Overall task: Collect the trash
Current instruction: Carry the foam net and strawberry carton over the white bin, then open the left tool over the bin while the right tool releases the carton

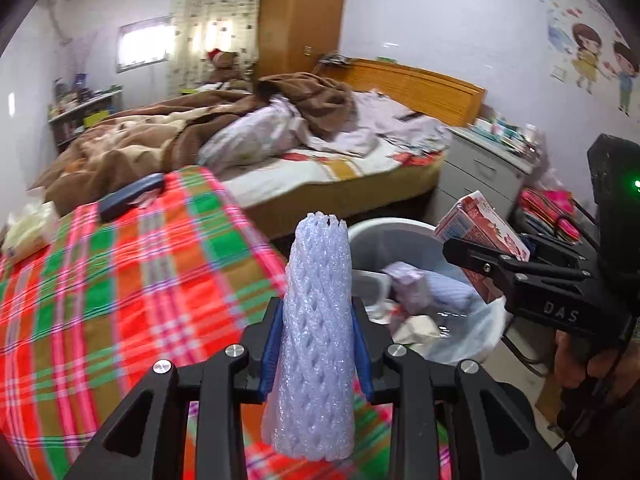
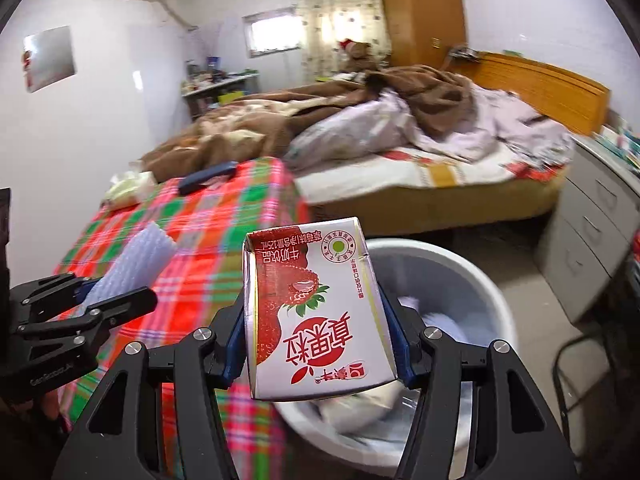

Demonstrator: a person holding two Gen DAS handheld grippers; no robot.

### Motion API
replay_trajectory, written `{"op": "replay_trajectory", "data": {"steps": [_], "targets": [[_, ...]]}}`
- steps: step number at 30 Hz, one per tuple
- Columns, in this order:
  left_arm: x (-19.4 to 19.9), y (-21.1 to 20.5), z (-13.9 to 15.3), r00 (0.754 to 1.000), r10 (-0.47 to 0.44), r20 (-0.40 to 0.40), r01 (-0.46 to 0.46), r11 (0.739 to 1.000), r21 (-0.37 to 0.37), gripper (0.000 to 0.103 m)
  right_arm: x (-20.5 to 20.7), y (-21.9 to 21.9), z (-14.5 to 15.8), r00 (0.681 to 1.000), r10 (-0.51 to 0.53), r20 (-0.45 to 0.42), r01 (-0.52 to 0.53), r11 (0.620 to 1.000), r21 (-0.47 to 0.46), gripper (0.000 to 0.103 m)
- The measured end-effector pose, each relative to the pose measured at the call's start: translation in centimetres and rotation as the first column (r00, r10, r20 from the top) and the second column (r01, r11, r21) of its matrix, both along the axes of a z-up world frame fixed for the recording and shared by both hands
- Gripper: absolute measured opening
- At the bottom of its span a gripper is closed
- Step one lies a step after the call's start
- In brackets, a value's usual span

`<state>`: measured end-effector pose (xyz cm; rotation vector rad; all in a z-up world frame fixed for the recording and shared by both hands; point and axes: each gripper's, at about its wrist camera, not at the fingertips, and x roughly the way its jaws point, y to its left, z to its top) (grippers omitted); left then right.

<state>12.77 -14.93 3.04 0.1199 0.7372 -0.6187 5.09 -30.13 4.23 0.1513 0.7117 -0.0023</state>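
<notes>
At the far left a pack of tissues (image 1: 26,230) and a dark flat case (image 1: 130,196) lie on the worktop (image 1: 120,280), which is covered with a red, green and pink plaid cloth. Over the cloth's right edge, the left tongs (image 1: 318,344) are clenched on a white foam net sleeve (image 1: 318,312), their 2 blue pads pressed against its sides, parted only as far as the sleeve's width; the sleeve stands upright between them, its open top just beside the rim of the grey bin (image 1: 404,228). The bin sits on the floor beside the worktop and holds crumpled paper and wrappers (image 1: 408,280). To the right, the right tongs (image 2: 318,340) grasp a strawberry milk carton (image 2: 316,308) by its 2 narrow sides, parted to the carton's width, holding it in the air above the bin's near rim with its print upside down in the right wrist view.
</notes>
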Motion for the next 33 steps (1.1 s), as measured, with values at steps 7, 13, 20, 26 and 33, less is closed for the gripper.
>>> {"op": "replay_trajectory", "data": {"steps": [7,13,20,26,33], "targets": [[-0.4,-5.2,-1.6,0.995,-0.086,-0.048,0.086,0.996,-0.003,0.033,-0.9,-3.9,-1.6,0.992,-0.112,-0.054,0.112,0.994,-0.008,0.059],[0.2,-8.5,-3.9,0.987,-0.124,-0.098,0.127,0.991,0.029,0.033,-0.4,-6.0,-3.5,0.979,-0.164,-0.118,0.164,0.986,-0.012,0.059],[1.7,-10.3,-5.5,0.983,-0.12,-0.139,0.125,0.992,0.027,0.033,0.5,-7.2,-5.4,0.97,-0.167,-0.177,0.166,0.986,-0.021,0.059],[2.6,-10.3,-5.7,0.985,-0.1,-0.141,0.104,0.994,0.022,0.051,0.5,-7.7,-5.8,0.969,-0.163,-0.188,0.165,0.986,-0.006,0.069],[2.2,-9.3,-5.4,0.989,-0.077,-0.13,0.08,0.996,0.023,0.052,-0.2,-7.5,-5.3,0.97,-0.181,-0.163,0.18,0.984,-0.021,0.069]]}}
